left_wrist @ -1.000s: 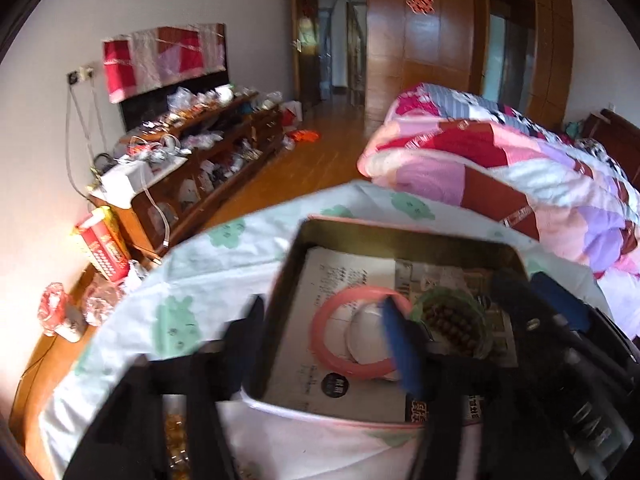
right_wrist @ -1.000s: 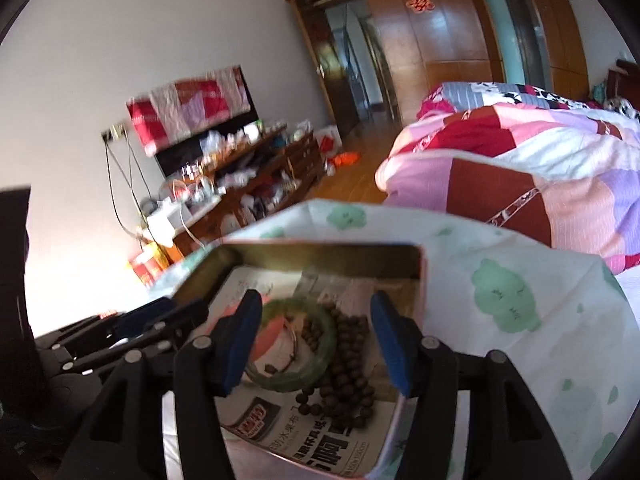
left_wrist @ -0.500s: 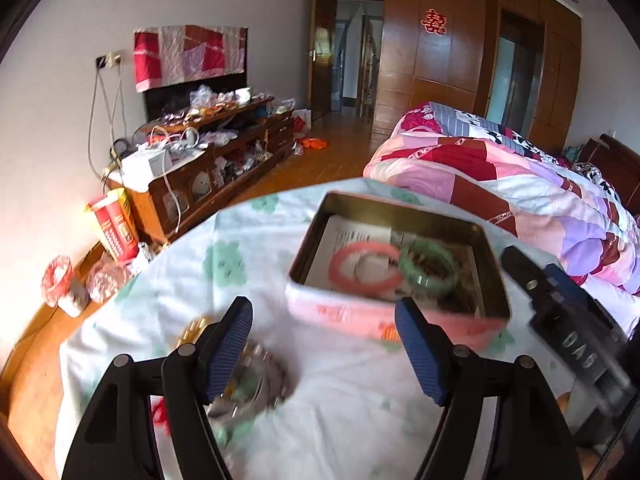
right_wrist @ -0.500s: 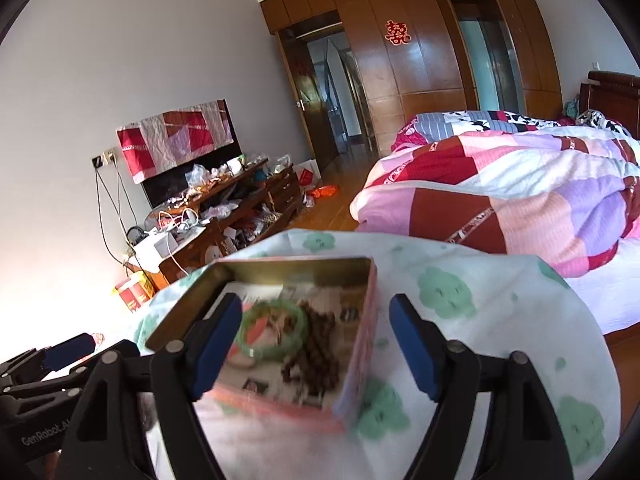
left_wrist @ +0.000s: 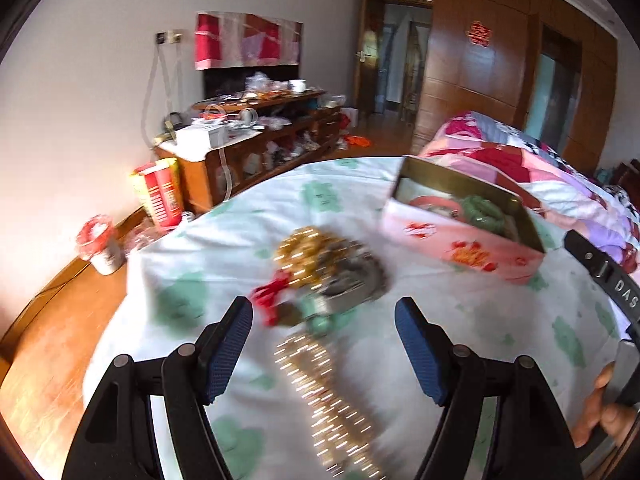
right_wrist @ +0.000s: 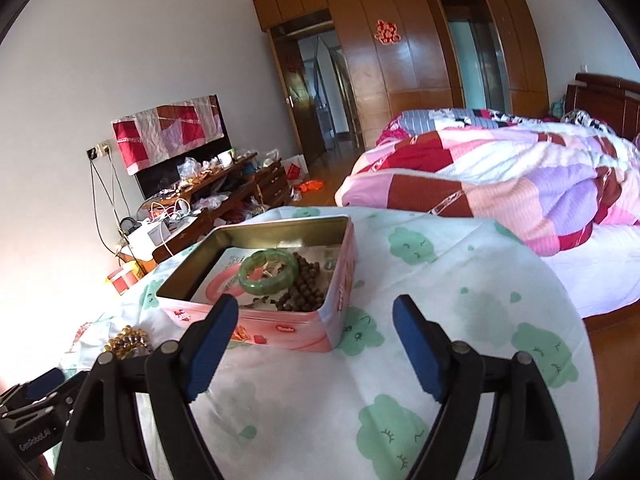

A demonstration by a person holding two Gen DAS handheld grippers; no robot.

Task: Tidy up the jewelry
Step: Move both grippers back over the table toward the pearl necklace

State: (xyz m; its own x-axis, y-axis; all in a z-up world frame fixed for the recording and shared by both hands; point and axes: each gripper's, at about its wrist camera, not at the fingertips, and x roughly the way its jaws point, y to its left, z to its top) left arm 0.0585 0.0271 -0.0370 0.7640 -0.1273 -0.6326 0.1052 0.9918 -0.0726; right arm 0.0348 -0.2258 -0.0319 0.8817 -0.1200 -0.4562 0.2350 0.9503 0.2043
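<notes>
My left tongs (left_wrist: 324, 344) have swung off the pink metal tin (right_wrist: 256, 300), jaws spread and empty, over the tangled heap of gold chains and beads (left_wrist: 320, 272) on the cloth. Right tongs (right_wrist: 314, 344) just let go, empty too; the green jade bangle (right_wrist: 269, 271) now sits in the tin beside brown wooden beads (right_wrist: 306, 286). Heap's next, I reckon.

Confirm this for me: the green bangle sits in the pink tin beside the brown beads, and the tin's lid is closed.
Not quite. The pink tin is open, with no lid on it; the right wrist view looks straight into it. The rest holds: the green bangle lies inside, right beside the brown beads.
</notes>
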